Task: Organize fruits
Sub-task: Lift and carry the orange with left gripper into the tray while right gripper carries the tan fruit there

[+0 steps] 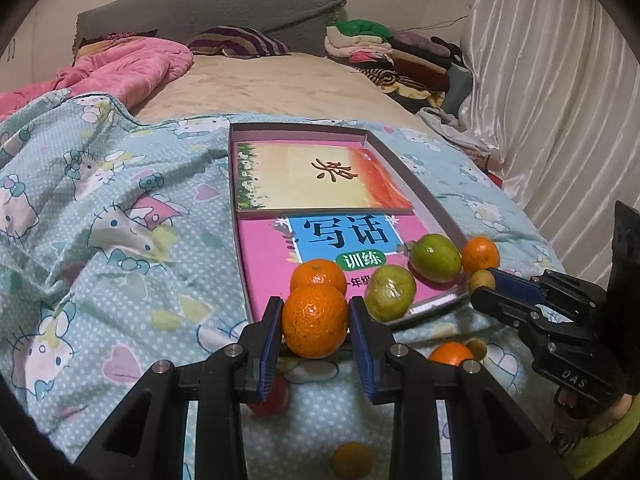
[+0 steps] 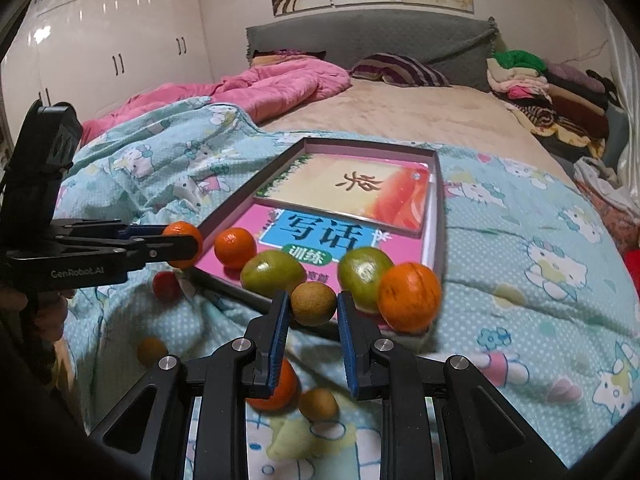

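My left gripper (image 1: pixel 315 322) is shut on an orange tangerine (image 1: pixel 315 321) at the near edge of a shallow box tray (image 1: pixel 424 190) holding books; it also shows in the right wrist view (image 2: pixel 182 245). My right gripper (image 2: pixel 313 307) is shut on a small brown round fruit (image 2: pixel 313 304) at the tray's near edge; it also shows in the left wrist view (image 1: pixel 482 282). In the tray lie a tangerine (image 1: pixel 318 276), two green fruits (image 1: pixel 391 293) (image 1: pixel 436 258) and another tangerine (image 1: pixel 480 255).
Loose on the Hello Kitty blanket (image 1: pixel 100 240) lie a tangerine (image 2: pixel 276 390), brown fruits (image 2: pixel 319 404) (image 2: pixel 151 351) and a red fruit (image 2: pixel 166 286). A pink quilt (image 1: pixel 132 68), a striped pillow (image 1: pixel 236 42) and stacked clothes (image 1: pixel 400 56) lie farther back.
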A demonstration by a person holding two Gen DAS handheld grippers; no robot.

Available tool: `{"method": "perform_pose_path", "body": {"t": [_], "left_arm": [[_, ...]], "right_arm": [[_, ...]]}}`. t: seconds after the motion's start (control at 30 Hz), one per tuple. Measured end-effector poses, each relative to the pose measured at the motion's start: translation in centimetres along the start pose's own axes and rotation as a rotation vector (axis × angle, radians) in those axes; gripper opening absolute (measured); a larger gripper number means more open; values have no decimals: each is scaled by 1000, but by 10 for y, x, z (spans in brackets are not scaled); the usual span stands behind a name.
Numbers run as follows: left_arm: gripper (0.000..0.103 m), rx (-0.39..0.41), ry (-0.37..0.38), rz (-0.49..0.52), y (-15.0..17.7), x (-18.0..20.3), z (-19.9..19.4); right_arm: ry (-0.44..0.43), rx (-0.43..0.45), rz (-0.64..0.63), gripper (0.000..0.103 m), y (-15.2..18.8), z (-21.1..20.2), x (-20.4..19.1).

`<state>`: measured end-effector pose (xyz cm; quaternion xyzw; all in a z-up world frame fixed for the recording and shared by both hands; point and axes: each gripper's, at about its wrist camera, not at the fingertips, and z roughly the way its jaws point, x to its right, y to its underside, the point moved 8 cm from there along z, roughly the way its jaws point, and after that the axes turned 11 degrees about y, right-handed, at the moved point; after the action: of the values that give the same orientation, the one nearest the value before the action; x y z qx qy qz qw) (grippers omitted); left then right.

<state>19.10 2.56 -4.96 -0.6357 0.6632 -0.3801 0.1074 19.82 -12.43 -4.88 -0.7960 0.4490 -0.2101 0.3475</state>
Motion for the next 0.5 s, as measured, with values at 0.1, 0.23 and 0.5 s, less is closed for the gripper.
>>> {"method": "perform_pose_path", "body": {"t": [0.1,0.23,0.5], "left_arm": [[33,-4,-9,2,-2,-3,4],[33,-7,-15,-1,-4,-7,8],[33,-7,-27,-10,-5,-13,12]], "right_arm": [[3,-9,-23,25,-3,8,-7],[11,-30,-42,25,-5,19,-12],[31,-46,-56,25,-8,31,-12]]}}
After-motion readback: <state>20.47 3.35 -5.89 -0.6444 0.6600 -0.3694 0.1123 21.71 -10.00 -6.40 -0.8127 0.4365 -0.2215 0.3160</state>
